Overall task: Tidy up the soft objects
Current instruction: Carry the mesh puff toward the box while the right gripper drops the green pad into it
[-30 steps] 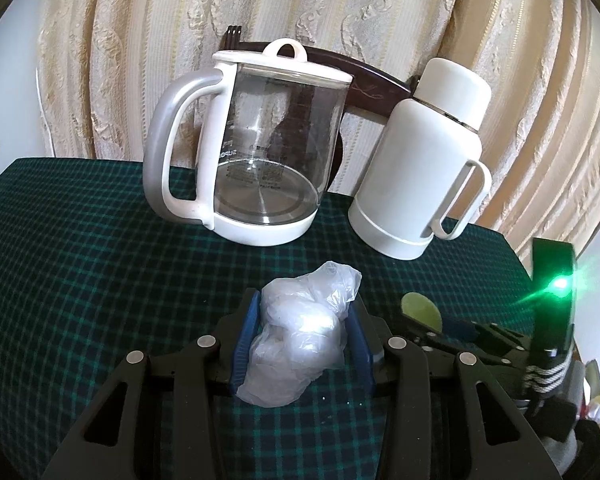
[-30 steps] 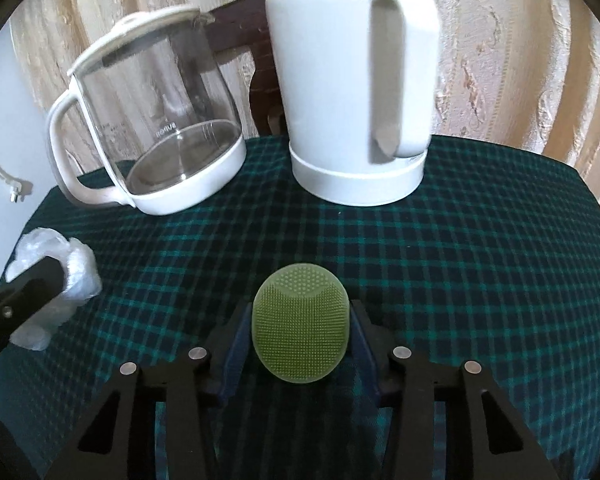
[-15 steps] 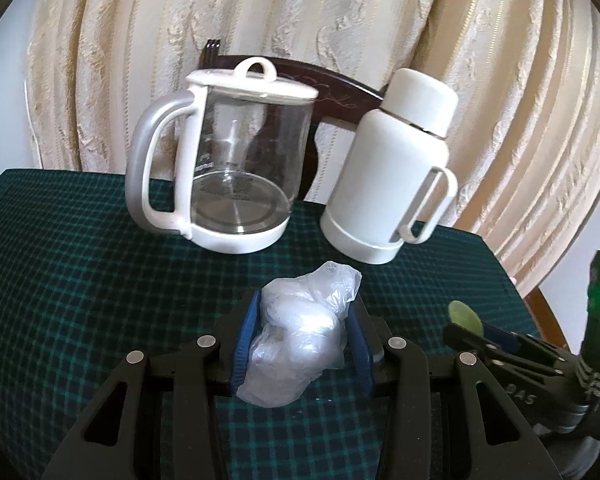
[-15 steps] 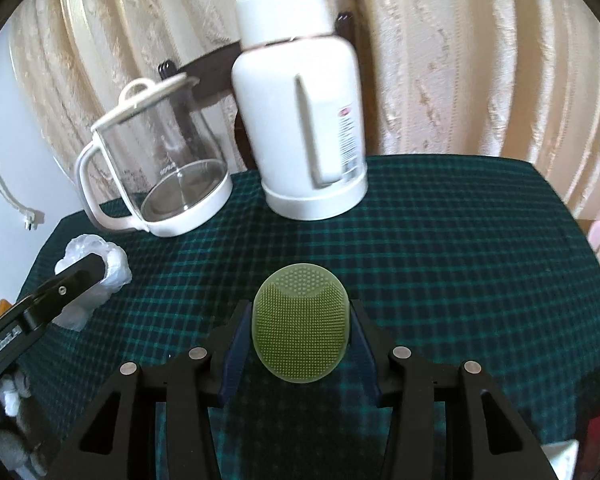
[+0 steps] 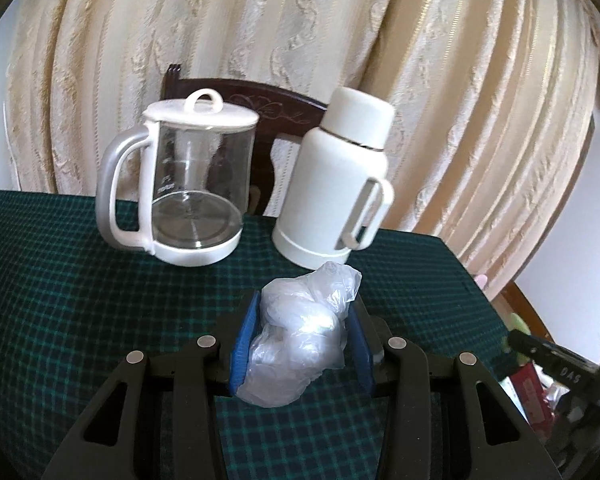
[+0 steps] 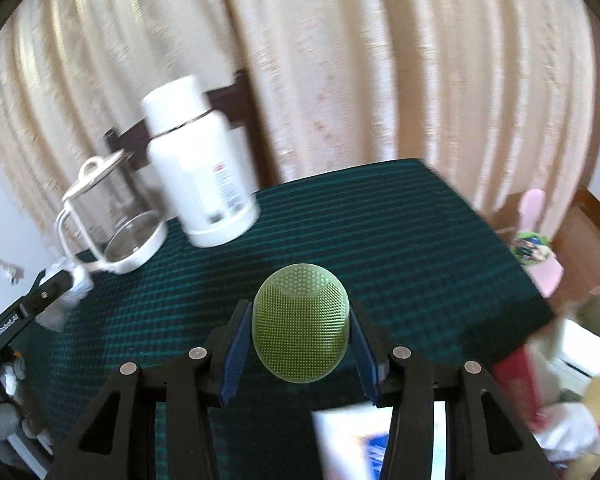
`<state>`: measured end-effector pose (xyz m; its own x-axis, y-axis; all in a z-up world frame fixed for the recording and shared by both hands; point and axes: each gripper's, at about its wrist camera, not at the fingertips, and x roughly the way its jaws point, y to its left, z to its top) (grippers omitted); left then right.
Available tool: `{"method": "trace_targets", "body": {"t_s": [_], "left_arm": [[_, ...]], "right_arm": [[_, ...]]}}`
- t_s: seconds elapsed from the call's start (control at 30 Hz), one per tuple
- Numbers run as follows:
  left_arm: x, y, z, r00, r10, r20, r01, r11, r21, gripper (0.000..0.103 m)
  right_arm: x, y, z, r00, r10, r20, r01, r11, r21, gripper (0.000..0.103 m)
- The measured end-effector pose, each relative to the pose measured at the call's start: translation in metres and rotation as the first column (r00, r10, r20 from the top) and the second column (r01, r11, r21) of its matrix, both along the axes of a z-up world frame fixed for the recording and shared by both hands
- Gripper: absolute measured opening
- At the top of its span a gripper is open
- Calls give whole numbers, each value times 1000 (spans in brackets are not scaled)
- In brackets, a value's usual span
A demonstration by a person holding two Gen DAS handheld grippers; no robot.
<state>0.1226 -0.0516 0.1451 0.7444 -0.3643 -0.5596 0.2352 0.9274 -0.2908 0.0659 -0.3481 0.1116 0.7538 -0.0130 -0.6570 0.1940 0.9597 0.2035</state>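
The left claw [image 5: 302, 344] is clamped on a crumpled plastic bag [image 5: 300, 340], a thin, clear, glossy wad bulging out above and below the blue pads [image 5: 242, 340] and held above the surface [image 5: 60, 288]. The right claw [image 6: 300, 340] grips a green scrubber [image 6: 300, 322] by its edges: a soft-looking oval pad, studded all over with fine nubs, standing upright between the pads over the near part of the surface. The surface wears a dark green checked cloth with a woven look. At its far side stand a glass jug [image 5: 180, 184] with white lid, base and handle, and just beside it a smooth white flask [image 5: 340, 184]. Ribbed cream curtains [image 5: 420, 60] hang behind.
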Motion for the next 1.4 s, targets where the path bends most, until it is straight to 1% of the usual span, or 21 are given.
{"method": "trace_targets", "body": {"t_s": [0.1, 0.27, 0.47, 0.6, 0.93, 1.13, 1.23, 1.4], "left_arm": [[-5, -6, 4, 1000, -22, 12, 22, 1000, -3, 43], [-15, -16, 9, 998, -58, 28, 59, 998, -1, 43], [-24, -28, 13, 995, -96, 40, 96, 995, 2, 43], [-32, -36, 15, 992, -121, 49, 120, 993, 7, 43], [-42, -44, 20, 986, -154, 62, 154, 988, 7, 43], [-45, -47, 20, 985, -162, 64, 161, 987, 12, 43], [-47, -49, 20, 984, -166, 67, 165, 986, 15, 43], [-51, -53, 22, 981, -179, 76, 177, 984, 23, 43]], "right_arm": [[-23, -25, 5, 997, -71, 14, 71, 997, -5, 50], [-57, -60, 8, 983, -180, 19, 180, 983, -18, 50], [-87, -95, -5, 958, -286, -11, 286, 958, -19, 50], [-96, -116, -16, 937, -348, -33, 347, 937, -31, 51], [-109, -141, -34, 907, -414, -76, 414, 910, -14, 54], [-117, -150, -42, 899, -428, -87, 430, 903, 6, 55], [-122, -154, -43, 899, -429, -85, 433, 901, 30, 59], [-134, -160, -39, 903, -426, -53, 429, 900, 79, 60]]}}
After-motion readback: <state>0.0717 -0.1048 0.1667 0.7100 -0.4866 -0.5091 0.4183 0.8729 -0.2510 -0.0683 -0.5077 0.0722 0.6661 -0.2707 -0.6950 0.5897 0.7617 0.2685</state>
